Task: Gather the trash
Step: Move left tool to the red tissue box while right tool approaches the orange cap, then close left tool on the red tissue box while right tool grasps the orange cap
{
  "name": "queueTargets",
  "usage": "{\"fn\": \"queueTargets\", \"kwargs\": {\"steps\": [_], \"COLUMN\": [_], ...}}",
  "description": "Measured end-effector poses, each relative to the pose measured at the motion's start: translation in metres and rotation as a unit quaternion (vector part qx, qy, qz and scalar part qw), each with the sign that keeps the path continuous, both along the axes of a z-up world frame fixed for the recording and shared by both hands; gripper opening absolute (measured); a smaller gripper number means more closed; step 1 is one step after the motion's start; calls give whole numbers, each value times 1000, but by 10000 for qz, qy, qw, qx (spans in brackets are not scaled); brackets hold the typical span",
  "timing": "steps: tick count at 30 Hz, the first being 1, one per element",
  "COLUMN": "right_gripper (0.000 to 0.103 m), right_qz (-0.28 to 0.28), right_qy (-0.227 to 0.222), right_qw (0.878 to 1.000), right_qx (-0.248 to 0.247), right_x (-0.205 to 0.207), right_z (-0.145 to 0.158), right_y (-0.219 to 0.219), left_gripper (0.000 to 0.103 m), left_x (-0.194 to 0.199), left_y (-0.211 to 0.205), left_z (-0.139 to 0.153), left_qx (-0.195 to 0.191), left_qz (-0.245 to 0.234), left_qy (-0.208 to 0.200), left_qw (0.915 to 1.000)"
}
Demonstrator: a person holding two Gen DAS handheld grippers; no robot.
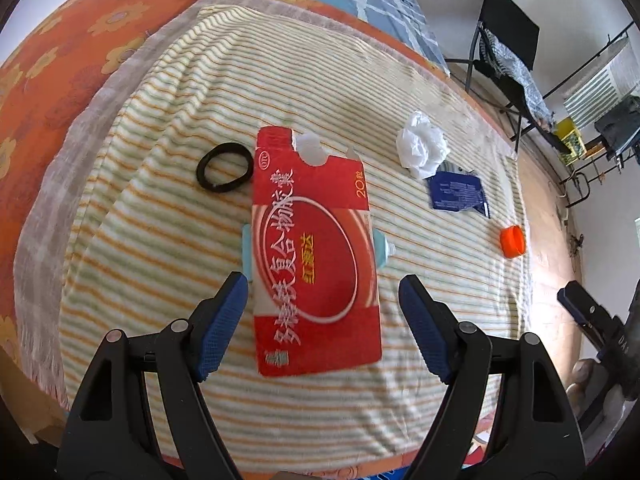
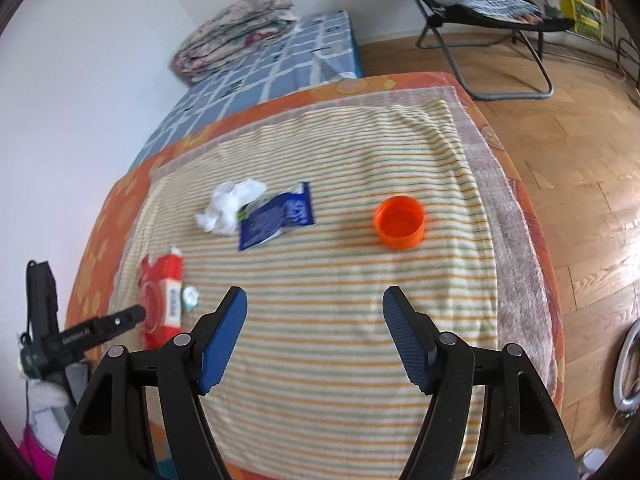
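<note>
I see a flat red box (image 1: 316,252) with white writing on it and a torn top edge. It lies on the striped towel (image 1: 168,208), on top of a small light blue thing (image 1: 381,248) that sticks out on both sides. My left gripper (image 1: 322,320) has its two blue fingers wide apart, and the near end of the box sits between them. I cannot tell if the fingers touch the towel.

Just left of the box is a black hair band (image 1: 225,167). To the right are a crumpled white tissue (image 1: 422,144), a torn blue wrapper (image 1: 456,192) touching it, and an orange cap (image 1: 513,241) further right, near the towel's edge.

My right gripper (image 2: 314,332) is wide apart too and holds nothing. Only bare towel lies between its fingers. The orange cap (image 2: 399,222) sits open side up, ahead of it and a little right. The tissue (image 2: 228,206) and wrapper (image 2: 276,218) lie ahead to the left, and the red box (image 2: 162,296) is far left, by my other gripper's finger (image 2: 100,330).
</note>
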State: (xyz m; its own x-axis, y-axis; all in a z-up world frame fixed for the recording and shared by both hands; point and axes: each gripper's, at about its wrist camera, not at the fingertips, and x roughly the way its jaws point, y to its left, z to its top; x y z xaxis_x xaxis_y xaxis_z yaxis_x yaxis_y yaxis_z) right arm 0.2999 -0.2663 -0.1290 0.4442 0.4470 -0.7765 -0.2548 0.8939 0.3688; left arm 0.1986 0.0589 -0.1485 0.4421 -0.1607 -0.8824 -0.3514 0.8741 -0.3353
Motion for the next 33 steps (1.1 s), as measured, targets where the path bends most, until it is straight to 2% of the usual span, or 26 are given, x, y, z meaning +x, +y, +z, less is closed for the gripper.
{"fn": "queueTargets", "kwargs": {"steps": [7,11,16,25,32,33], "right_gripper": [70,70,70,70,70,65], "right_qz": [-331,-589,-631,-565,-461,-458], "right_qy": [110,265,302,114,78,86], "right_qw": [9993,9979,9965,9914,9893,9892], "right_qx": [-145,-110,-451,-1173,-1384,-1390], "right_x": [30,43,57,77,84,84], "right_z": [-15,-24,-36,-53,-59,-60], "right_y": [-10,-17,-10,11,17,17], "left_gripper": [80,80,80,79,78,78], "left_x": [19,26,34,34,26,26], "left_y": [-10,-13,-21,-13,2,3], "left_z": [-12,-19,-24,-24,-17,-15], "left_qx": [425,464,709,697,507,507], "left_qz": [-128,-109,-122,-140,-48,-41], "left_qy": [277,359,426,292,161,131], "left_qw": [9986,9982,9965,9970,9986,9986]}}
